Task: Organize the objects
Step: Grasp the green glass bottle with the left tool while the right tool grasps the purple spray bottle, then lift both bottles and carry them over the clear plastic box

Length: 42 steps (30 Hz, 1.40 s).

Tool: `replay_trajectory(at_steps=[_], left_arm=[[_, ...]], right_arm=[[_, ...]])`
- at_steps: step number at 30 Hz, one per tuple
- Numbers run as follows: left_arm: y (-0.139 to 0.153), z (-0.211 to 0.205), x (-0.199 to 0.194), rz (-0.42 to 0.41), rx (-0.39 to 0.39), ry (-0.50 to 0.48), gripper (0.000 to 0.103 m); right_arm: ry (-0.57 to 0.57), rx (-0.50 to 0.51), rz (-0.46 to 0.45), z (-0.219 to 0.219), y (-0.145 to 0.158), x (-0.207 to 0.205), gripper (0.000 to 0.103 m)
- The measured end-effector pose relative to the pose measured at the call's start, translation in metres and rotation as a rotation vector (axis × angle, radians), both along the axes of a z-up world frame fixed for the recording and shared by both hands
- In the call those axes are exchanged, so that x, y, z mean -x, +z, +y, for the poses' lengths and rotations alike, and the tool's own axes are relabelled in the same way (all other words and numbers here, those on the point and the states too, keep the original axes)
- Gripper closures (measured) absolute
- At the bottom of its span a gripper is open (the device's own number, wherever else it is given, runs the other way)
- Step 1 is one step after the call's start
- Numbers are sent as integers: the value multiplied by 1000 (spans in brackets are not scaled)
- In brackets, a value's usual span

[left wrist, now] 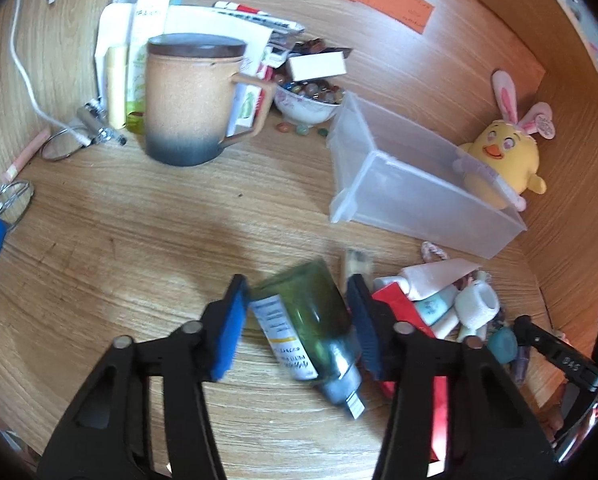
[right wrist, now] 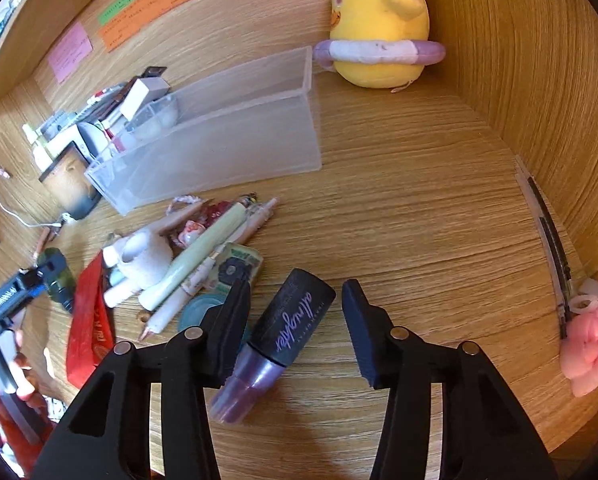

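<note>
Left hand-held gripper (left wrist: 299, 320) clamped on a green bottle (left wrist: 307, 320), both blue pads touching its sides, cap end toward the camera, bottle tilted just above the tabletop (left wrist: 139, 240)

Right hand-held gripper (right wrist: 295, 320) partly closed around a purple tube (right wrist: 287, 332) with a black cap lettered in purple; left pad against the tube, right pad apart from it with a visible gap, so not yet clamped; tube lying slanted on the tabletop

Just left of the tube, a pile (right wrist: 187, 264) of pens, small toys and a red packet; beyond that, a clear bin (right wrist: 219, 136) lying on the tabletop, seemingly empty, with a yellow plush (right wrist: 379, 28) at its far end

Behind, in the left view: lidded mug (left wrist: 187, 100), bowl (left wrist: 307, 108) of coloured stones, bottles, white cable

At far right, against the wooden wall: pink figure (right wrist: 587, 348)
</note>
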<state>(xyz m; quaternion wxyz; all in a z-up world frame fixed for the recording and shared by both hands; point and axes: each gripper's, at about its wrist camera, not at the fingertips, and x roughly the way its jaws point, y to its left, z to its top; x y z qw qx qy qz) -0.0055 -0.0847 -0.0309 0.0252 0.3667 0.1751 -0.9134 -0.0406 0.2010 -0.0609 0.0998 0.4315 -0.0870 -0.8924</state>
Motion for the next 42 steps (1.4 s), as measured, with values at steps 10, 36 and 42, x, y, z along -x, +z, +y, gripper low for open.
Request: replay_trajectory(at_steps=[10,36,42], left_arm=[[-3,13,0,-34,73,-15,59],[66,38,11,156,112,-76,62],[87,53,26,197,135,-123,62]], right_arm=[[30,-46,33,-7,-1,-5,71],[34,-29,307,-3,84,14,80],[53,-26,402,-9,115,23,80]])
